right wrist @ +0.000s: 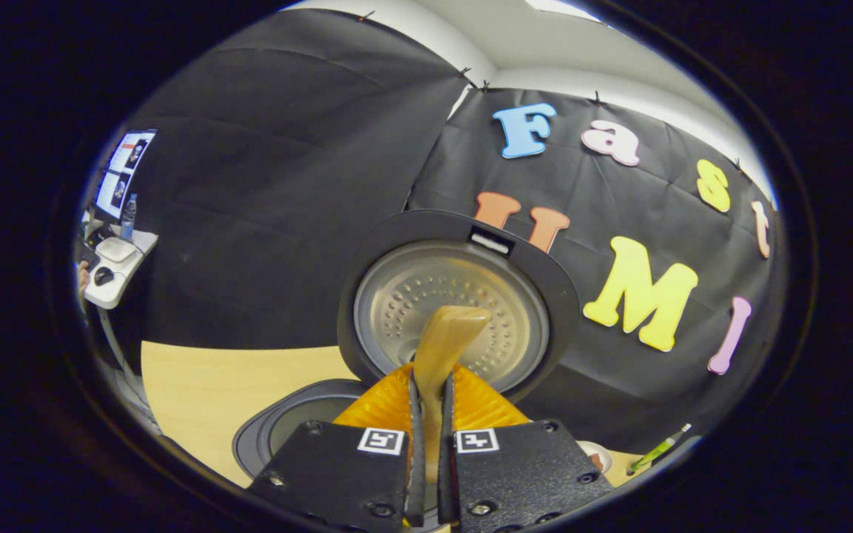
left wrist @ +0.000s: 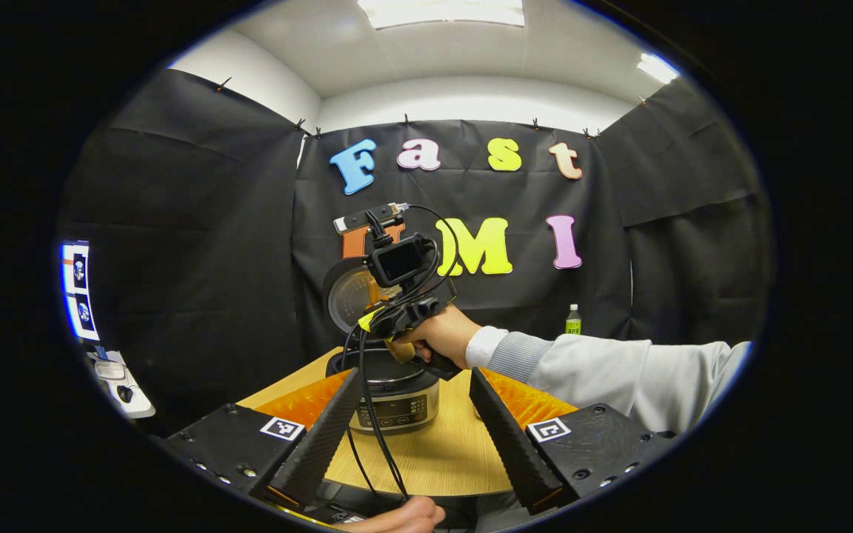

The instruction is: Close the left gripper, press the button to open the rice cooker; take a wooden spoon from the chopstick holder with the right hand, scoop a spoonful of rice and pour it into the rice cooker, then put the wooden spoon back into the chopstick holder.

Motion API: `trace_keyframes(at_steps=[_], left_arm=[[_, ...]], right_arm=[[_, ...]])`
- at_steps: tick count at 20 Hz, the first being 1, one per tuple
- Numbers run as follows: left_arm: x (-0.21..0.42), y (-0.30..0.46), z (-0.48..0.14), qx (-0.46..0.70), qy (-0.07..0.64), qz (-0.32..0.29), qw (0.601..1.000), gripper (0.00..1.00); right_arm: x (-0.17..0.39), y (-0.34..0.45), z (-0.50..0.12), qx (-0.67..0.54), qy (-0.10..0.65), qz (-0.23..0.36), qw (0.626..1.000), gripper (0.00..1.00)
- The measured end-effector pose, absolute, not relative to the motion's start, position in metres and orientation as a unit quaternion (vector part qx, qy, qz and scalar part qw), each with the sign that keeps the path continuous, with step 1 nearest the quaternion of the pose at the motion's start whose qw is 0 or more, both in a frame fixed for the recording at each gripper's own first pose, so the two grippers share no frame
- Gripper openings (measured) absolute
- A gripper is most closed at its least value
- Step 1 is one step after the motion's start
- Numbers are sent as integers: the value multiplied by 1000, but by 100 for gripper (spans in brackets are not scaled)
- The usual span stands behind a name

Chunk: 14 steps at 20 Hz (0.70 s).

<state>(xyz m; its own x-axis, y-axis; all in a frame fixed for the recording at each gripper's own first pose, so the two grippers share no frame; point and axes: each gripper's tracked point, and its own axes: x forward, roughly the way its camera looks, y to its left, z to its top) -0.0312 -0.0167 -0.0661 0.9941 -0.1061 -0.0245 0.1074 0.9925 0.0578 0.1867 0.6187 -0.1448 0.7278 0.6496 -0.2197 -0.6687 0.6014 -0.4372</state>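
Wooden spoon (right wrist: pixel 445 344): held in the right tool (right wrist: pixel 426 414), both fingers pressed on the handle, jaws nearly together. The visible end rises past the fingertips in front of the raised lid (right wrist: pixel 456 296) of the rice cooker (left wrist: pixel 395 396). Which end this is, bowl or handle tip, I cannot tell; no rice visible on it.

Left to right, left gripper view: left tool (left wrist: pixel 415 426) wide, holding nothing, fingers splayed either side of the cooker body on the counter (left wrist: pixel 441 451). Cooker lid stands open. Above the pot, a hand (left wrist: pixel 441 337) carries the right tool. A small bottle (left wrist: pixel 573 320) stands far back on the right.

Right gripper view: pot rim (right wrist: pixel 286 422) at lower left, below the tool.

Handling, judged: spoon is light, rigid wood, smooth finish, so it may pivot between flat pads if loaded at the far end. Best grip mid-handle, pads flat on the broad faces. Not fragile. Tipping should be slow, to keep grains off the counter.
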Motion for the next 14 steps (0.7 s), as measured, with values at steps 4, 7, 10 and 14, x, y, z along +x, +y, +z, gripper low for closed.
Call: trace_keyframes(at_steps=[4, 7, 10, 14], left_arm=[[-26, -12, -71, 30, 19, -46, 998, 94], [-22, -11, -76, 34, 26, -41, 998, 94], [-22, -8, -74, 37, 27, -32, 998, 94], [-20, -9, -73, 37, 25, -26, 999, 94]], right_arm=[[198, 600, -123, -212, 26, 350, 912, 12], [212, 575, -106, -192, 25, 334, 922, 12], [223, 543, -90, -178, 24, 319, 931, 12], [242, 490, -70, -152, 25, 295, 943, 12]])
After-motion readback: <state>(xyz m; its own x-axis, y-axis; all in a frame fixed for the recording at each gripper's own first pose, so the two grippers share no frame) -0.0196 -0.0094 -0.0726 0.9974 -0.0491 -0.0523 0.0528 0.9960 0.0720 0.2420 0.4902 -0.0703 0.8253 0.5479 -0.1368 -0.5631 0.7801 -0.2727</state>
